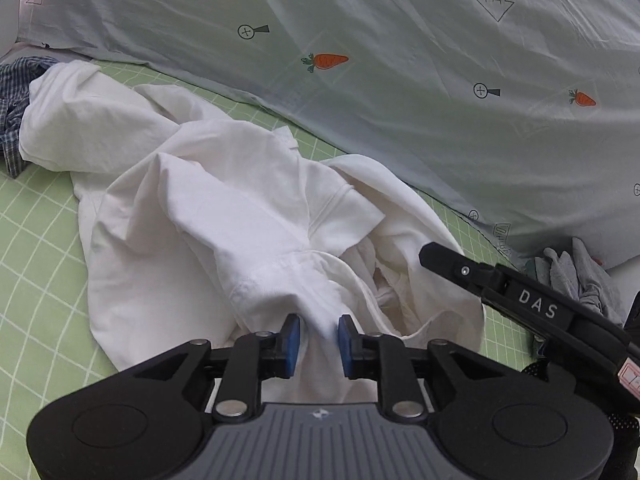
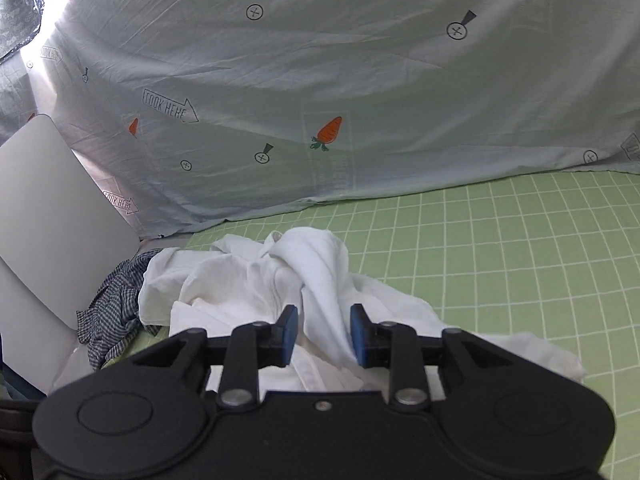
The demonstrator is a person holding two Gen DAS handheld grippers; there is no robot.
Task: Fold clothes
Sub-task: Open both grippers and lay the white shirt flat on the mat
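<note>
A crumpled white shirt (image 1: 200, 208) lies in a heap on the green checked sheet (image 1: 36, 240). My left gripper (image 1: 319, 338) stands open at the near edge of the heap, and a pinched fold of the shirt rises between its blue pads (image 1: 292, 340) without being pressed. In the right wrist view the same white shirt (image 2: 248, 280) lies just ahead. My right gripper (image 2: 323, 336) is open too, with a ridge of the cloth between its pads and a gap on the left side. The black body of the right tool (image 1: 536, 308) reaches in from the right over the shirt.
A pale blue duvet (image 1: 400, 80) printed with carrots is banked up behind the shirt. A blue checked garment (image 2: 116, 312) lies at the shirt's far left, next to a flat grey board (image 2: 52, 220). A grey garment (image 1: 580, 276) sits at the right. Green sheet (image 2: 500, 260) stretches rightward.
</note>
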